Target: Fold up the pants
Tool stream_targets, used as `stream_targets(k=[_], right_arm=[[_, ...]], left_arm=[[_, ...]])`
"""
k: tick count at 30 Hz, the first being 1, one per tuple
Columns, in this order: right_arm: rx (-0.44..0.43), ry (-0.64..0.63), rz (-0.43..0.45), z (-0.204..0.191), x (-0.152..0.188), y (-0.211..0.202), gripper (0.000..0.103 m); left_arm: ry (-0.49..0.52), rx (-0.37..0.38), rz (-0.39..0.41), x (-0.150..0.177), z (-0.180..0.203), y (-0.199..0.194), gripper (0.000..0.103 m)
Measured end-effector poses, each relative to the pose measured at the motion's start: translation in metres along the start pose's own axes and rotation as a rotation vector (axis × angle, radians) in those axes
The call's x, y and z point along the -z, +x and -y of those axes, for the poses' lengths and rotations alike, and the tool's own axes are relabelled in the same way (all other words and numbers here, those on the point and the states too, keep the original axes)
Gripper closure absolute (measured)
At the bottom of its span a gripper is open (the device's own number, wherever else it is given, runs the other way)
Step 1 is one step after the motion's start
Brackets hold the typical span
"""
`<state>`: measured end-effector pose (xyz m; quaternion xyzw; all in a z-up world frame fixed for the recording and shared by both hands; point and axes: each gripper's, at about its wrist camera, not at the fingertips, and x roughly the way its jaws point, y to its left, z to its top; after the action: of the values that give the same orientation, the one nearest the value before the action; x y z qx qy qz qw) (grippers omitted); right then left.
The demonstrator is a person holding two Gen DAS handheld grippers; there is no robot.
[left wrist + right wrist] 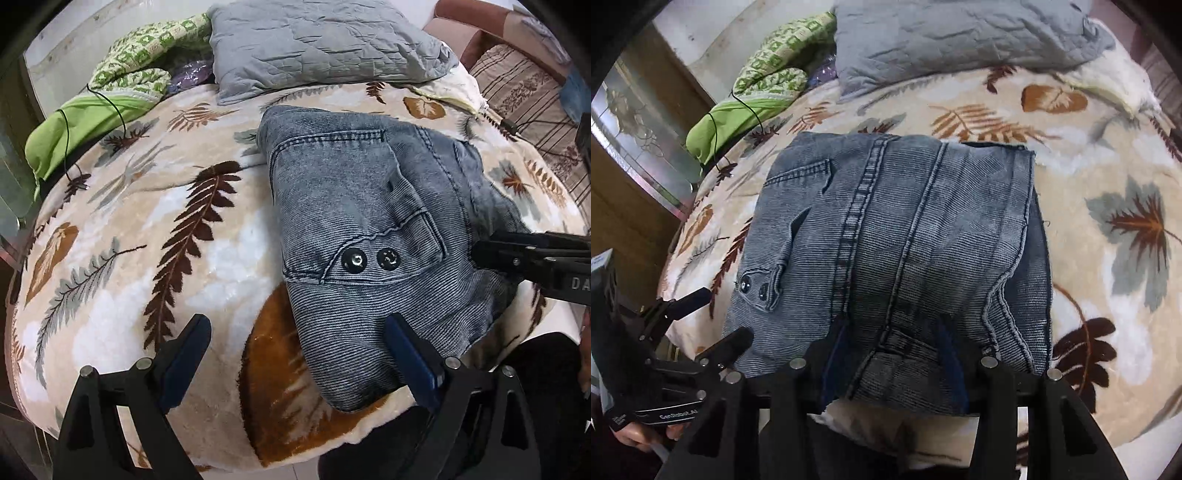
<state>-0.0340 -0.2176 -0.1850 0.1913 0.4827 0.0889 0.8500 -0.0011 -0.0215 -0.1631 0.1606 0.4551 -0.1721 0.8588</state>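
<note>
The blue-grey denim pants lie folded into a thick bundle on the leaf-print blanket, with two dark snap buttons facing up. My left gripper is open, its right finger on the bundle's near left corner and its left finger over bare blanket. In the right wrist view the pants fill the middle. My right gripper has its blue pads partly closed on the near edge of the bundle. The left gripper also shows in the right wrist view, and the right gripper in the left wrist view.
A grey quilted pillow lies at the far side of the bed. A green patterned cloth with a thin black cable sits far left. A striped cushion is far right. The bed's near edge drops off just below the grippers.
</note>
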Motion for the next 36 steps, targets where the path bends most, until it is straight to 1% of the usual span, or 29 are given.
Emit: stream_targets(k=[9,13,16,19,25,31,36], right_arm=[[-0.004,0.013,0.013,0.001,0.001,-0.001,0.050],[-0.031,0.027,0.009,0.005,0.002,-0.001,0.050],[-0.053,0.039,0.008,0.009,0.002,-0.001,0.050],[-0.065,0.048,0.011,0.011,0.002,-0.002,0.049],[-0.096,0.068,0.019,0.015,0.002,-0.003,0.048],[-0.097,0.066,0.018,0.015,0.002,-0.003,0.048],[-0.094,0.065,0.018,0.015,0.002,-0.003,0.047]], left_arm=[[-0.010,-0.034,0.012,0.005,0.004,0.001,0.006],[0.001,-0.051,0.012,0.006,0.008,0.003,0.005],[-0.012,-0.055,0.007,0.006,0.006,0.006,0.001],[-0.035,-0.044,-0.003,0.007,0.003,0.010,0.000],[-0.029,-0.044,-0.003,0.007,0.005,0.012,0.000],[-0.048,-0.019,-0.011,0.006,0.003,0.016,0.000],[-0.090,0.018,-0.029,0.006,-0.002,0.021,0.000]])
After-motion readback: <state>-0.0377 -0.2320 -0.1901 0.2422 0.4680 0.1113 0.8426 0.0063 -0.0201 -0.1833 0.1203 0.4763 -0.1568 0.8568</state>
